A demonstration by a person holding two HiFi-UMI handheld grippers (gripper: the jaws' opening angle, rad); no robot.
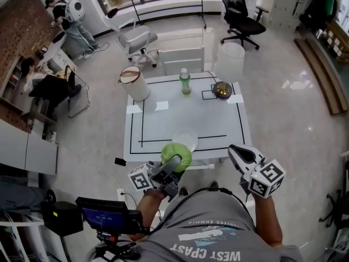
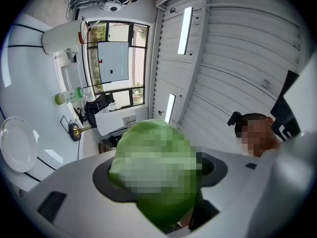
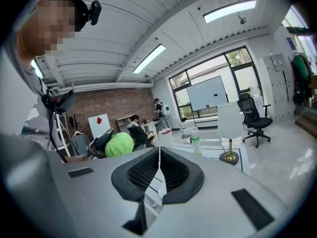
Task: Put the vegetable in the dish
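The left gripper [image 1: 170, 167] clamps the vegetable [image 1: 180, 153] just beside the dish [image 1: 188, 136]; the right gripper [image 1: 238, 154] is closed, empty. Released early, the round vegetable could roll off the table [image 1: 163, 119]

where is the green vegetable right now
In the head view the green vegetable is low and centre-left, gripped in the left gripper at the white table's near edge, just short of the clear dish.
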